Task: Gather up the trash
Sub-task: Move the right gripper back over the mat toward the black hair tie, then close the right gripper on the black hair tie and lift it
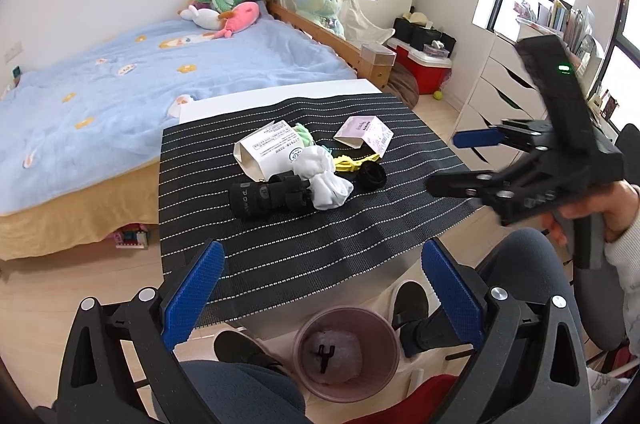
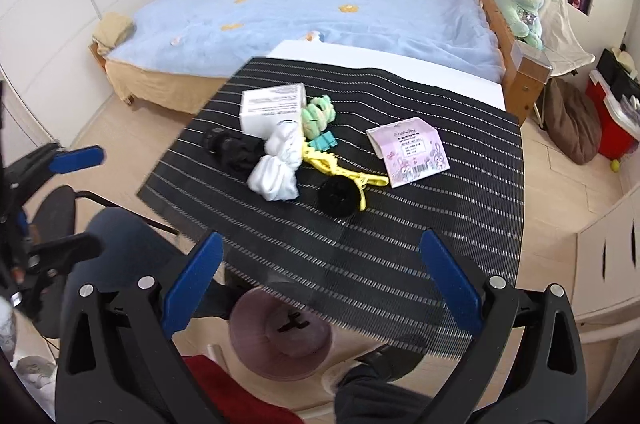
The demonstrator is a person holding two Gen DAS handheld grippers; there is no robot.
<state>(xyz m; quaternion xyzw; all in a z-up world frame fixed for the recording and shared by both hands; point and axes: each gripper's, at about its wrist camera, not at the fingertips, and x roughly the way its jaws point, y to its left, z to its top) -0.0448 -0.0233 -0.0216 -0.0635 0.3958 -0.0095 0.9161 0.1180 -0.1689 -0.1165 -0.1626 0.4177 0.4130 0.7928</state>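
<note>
Nearest, the left gripper [image 1: 320, 298] and right gripper [image 2: 320, 290] both hang with jaws spread wide and nothing between them, above the near edge of the striped mat [image 1: 304, 256]. Below that edge the pink bin [image 1: 346, 354] stands on the floor between the person's feet. The mat's front half lies bare. Mid-mat sits a cluster: black sock [image 1: 268, 199], white sock [image 1: 326, 183], black scrunchie [image 2: 338, 197], yellow strap [image 2: 340, 173], white box [image 2: 272, 107]. The pink packet [image 2: 410, 149] lies apart, rightward. Beyond stands the bed [image 2: 320, 7].
</note>
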